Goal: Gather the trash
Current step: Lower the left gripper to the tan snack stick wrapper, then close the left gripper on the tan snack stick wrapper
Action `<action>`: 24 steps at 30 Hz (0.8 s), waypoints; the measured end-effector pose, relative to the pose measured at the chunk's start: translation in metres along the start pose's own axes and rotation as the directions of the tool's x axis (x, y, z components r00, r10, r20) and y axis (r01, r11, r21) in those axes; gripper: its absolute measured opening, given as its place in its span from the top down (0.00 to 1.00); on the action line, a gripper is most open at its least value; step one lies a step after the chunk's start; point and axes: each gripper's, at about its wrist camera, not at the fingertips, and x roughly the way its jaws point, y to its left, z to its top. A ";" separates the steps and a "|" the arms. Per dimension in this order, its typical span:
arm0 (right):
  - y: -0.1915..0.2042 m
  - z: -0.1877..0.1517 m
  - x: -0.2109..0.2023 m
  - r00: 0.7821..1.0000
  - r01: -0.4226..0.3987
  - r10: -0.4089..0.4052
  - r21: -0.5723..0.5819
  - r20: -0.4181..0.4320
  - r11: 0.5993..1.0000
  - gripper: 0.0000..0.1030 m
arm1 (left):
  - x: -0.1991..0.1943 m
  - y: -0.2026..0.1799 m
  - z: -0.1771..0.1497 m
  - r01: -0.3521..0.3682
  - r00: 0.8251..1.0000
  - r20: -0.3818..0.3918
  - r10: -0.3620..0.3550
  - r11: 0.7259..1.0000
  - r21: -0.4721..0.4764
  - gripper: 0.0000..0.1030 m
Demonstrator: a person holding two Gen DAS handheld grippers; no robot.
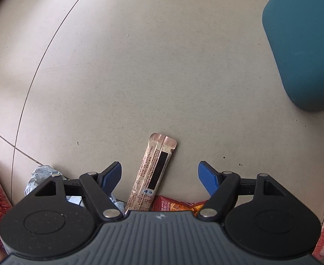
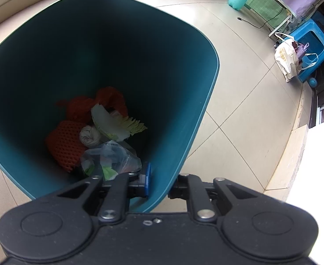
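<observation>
We counted one bin (image 2: 184, 110), three wrappers on the floor: one stick packet (image 1: 154, 174), one red wrapper (image 1: 175, 205), one foil wrapper (image 1: 40, 176). Two grippers (image 1: 159, 176) (image 2: 159, 183).

Little of the print before you can be read. The long tan stick sachet (image 1: 154, 172) at lower centre of the left wrist view carries dense small print and a dark strip — none of it legible, only two blurred characters near its lower end. The red snack wrapper (image 1: 175, 205) beside it shows white characters, too small to make out. The cream bag (image 2: 286, 58) at the right wrist view's upper right bears faint lettering — unreadable.
</observation>
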 end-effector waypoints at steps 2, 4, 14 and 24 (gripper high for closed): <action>0.000 0.000 0.000 1.000 0.000 0.000 -0.001 0.000 1.000 0.87 | 0.002 0.000 -0.001 -0.004 1.000 0.003 0.004 1.000 0.001 0.26; 0.000 0.000 0.000 1.000 0.000 0.000 0.000 0.000 1.000 0.87 | 0.005 0.002 -0.003 0.002 1.000 -0.002 -0.002 1.000 -0.009 0.30; 0.000 0.000 0.000 1.000 0.000 0.000 0.000 0.000 1.000 0.87 | 0.011 0.008 -0.007 -0.014 0.999 -0.035 0.012 0.999 -0.031 0.68; 0.000 0.000 0.000 1.000 0.000 0.000 0.001 0.003 1.000 0.87 | -0.005 -0.009 -0.003 -0.043 0.999 0.002 0.043 0.998 -0.048 0.72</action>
